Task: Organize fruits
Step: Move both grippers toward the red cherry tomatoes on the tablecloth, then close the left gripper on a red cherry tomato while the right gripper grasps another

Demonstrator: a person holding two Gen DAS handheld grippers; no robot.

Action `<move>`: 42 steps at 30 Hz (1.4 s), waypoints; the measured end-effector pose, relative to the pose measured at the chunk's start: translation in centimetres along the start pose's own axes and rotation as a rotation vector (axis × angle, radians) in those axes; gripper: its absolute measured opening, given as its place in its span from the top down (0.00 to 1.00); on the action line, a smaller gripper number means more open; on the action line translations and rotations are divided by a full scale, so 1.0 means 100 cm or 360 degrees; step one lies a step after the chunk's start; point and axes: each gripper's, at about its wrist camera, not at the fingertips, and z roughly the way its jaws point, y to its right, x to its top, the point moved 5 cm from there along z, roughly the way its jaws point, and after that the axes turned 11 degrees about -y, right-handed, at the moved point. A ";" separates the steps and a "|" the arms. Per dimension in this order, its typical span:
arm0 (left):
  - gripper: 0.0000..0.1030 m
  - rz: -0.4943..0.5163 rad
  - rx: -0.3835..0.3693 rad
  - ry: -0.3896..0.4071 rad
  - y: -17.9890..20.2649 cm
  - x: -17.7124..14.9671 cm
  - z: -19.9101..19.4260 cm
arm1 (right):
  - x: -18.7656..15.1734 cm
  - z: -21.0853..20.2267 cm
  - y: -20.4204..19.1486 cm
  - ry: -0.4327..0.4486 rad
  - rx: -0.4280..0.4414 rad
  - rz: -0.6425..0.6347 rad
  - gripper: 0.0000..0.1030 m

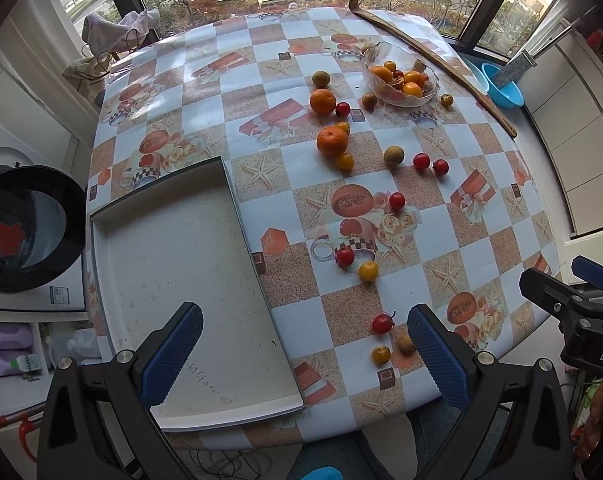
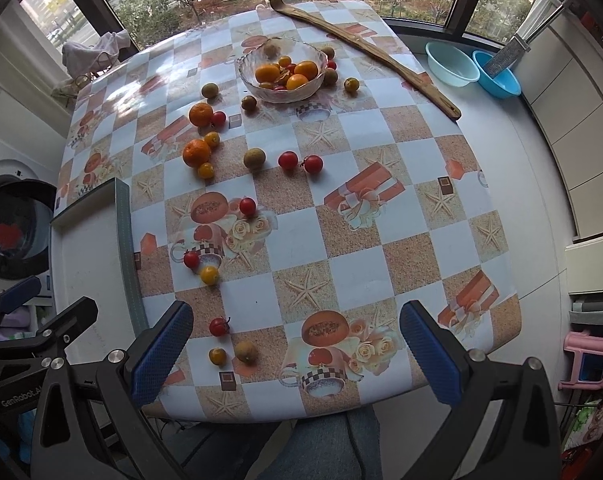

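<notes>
Seen from two wrist cameras above a counter (image 2: 381, 208) with a checkered cloth. Left claw (image 1: 301, 356) wide open, holding nothing, hovering over the near edge; white tray (image 1: 173, 280) under its left finger, lying flat at the counter's near left. Just beside its right finger: a red tomato (image 1: 382, 323), a yellow tomato (image 1: 380, 354) and a brown fruit (image 1: 405, 344), all resting on the cloth between the fingers but closer to the right one. Right claw (image 2: 297, 348) also wide open and empty, over the near edge further right; same three fruits near its left finger. Farther off, mid-counter: two oranges (image 2: 196, 153), more red and yellow tomatoes, scattered and apart. Glass bowl (image 2: 282, 74) at the far side, holding oranges and small tomatoes, well away from both claws. Long wooden stick (image 2: 365, 52) beyond the bowl.
</notes>
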 end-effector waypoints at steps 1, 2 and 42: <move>0.00 0.0000 -0.0011 -0.0005 0.001 0.000 0.001 | 0.000 0.001 0.001 -0.0008 0.0018 0.0004 0.00; 0.00 -0.0008 -0.0025 -0.0016 0.001 0.000 0.003 | 0.000 0.002 0.002 -0.0013 0.0014 0.0006 0.00; 0.34 -0.0262 0.0082 -0.0101 0.026 0.061 0.145 | 0.131 0.139 0.033 -0.0086 0.0036 -0.0272 0.30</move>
